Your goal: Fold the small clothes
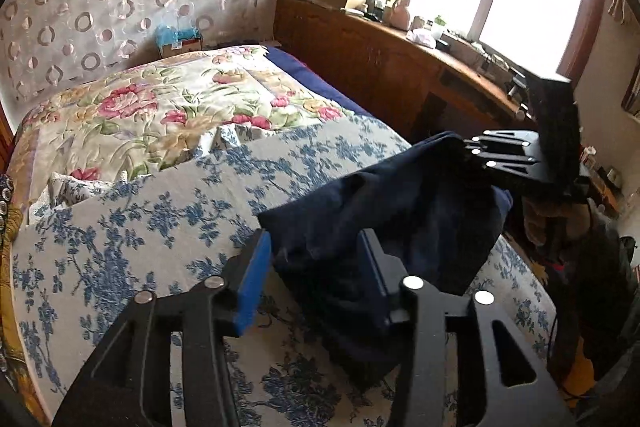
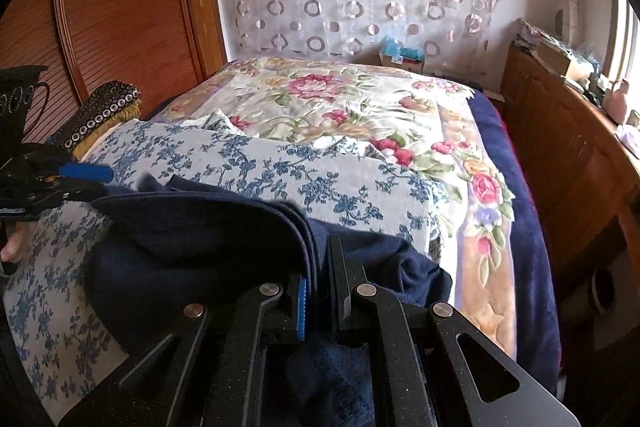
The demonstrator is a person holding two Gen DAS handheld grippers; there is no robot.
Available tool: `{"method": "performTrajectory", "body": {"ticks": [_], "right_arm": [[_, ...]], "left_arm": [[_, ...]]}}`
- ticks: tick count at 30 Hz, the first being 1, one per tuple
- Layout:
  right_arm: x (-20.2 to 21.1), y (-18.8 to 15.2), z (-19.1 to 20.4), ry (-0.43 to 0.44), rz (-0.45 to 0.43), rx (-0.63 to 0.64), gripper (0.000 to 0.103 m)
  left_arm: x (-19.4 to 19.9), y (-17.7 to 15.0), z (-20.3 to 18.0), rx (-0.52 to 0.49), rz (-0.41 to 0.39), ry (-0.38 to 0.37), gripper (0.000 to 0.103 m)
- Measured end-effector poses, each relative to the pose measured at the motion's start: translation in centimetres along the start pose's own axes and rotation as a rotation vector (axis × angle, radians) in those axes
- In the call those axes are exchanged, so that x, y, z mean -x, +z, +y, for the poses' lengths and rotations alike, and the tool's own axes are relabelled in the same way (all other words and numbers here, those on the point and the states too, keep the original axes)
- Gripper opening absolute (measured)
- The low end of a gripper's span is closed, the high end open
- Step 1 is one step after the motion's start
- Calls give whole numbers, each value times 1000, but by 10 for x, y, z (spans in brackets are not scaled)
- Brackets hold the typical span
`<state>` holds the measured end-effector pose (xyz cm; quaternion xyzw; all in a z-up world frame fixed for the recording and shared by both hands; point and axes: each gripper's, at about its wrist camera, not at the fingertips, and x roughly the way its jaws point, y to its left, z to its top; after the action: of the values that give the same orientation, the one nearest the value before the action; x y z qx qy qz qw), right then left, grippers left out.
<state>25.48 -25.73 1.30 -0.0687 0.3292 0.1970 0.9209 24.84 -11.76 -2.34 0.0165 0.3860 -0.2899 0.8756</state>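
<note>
A dark navy garment [image 1: 400, 227] lies bunched on the blue-flowered bedspread [image 1: 160, 195], near the bed's near edge and toward its window-side corner, already doubled over so that several layers stack along one hem. The right claw [image 2: 318, 291] is pinched narrow on that stacked hem, its blue pad and black finger squeezing the layered cloth between them. The left claw [image 1: 316, 267] stands about half wide; a fold of the navy cloth sits in the gap, lying against the right-hand finger, but the blue pad stands clear of it, so nothing is gripped on that side. The step in hand looks like the end of a fold: one side let go, the other carrying the edge across. The next move probably calls for the right claw to lay its hem flat on the bedspread, square with the layer beneath, then release, while the left claw either presses the bundle down or takes a fresh corner for another fold. The cloth is soft and thick, so it may spring open or drag if pulled sideways rather than lowered.
</note>
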Motion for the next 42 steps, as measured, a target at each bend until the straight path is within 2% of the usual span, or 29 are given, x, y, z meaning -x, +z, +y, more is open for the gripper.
{"method": "performTrajectory", "body": {"ticks": [5, 6, 8, 12, 15, 18, 20, 22, 27, 31, 34, 37, 38, 39, 41, 42], "right_arm": [[-10, 9, 1, -26, 17, 10, 9], [-12, 12, 2, -42, 29, 21, 13], [-20, 19, 7, -102, 60, 60, 35], [-22, 38, 0, -133, 54, 38, 39], [-14, 51, -7, -223, 22, 32, 41], [6, 53, -11, -200, -20, -15, 45], [17, 46, -8, -191, -27, -38, 54], [27, 33, -3, -182, -29, -53, 58], [48, -4, 8, -114, 9, -63, 58], [50, -23, 16, -75, 71, -41, 58], [51, -31, 13, -79, 99, -23, 58], [51, -29, 1, -79, 95, -37, 55], [51, -26, -5, -80, 89, -37, 33], [51, -22, -12, -81, 85, -46, 22], [44, -10, -24, -101, 72, -79, 8], [45, -5, -30, -119, 57, -86, 7]], "left_arm": [[-8, 2, 9, 1, 15, 22, 54], [-13, 2, 10, -3, 24, 26, 54], [-22, 2, 10, -9, 45, 27, 54], [-36, 0, 11, -16, 74, 30, 54], [-43, -3, 14, -12, 87, 37, 54], [-49, -5, 18, 4, 99, 43, 54], [-52, -4, 21, 15, 101, 49, 54], [-54, -3, 23, 19, 99, 48, 54], [-62, -2, 27, 18, 107, 54, 54], [-66, -5, 29, 30, 114, 52, 54], [-64, -6, 30, 35, 110, 52, 54], [-63, -6, 30, 34, 109, 55, 54], [-62, -6, 30, 33, 108, 56, 54], [-62, -6, 30, 33, 107, 56, 54], [-62, -6, 31, 34, 107, 56, 54], [-62, -6, 31, 36, 107, 55, 54]]}}
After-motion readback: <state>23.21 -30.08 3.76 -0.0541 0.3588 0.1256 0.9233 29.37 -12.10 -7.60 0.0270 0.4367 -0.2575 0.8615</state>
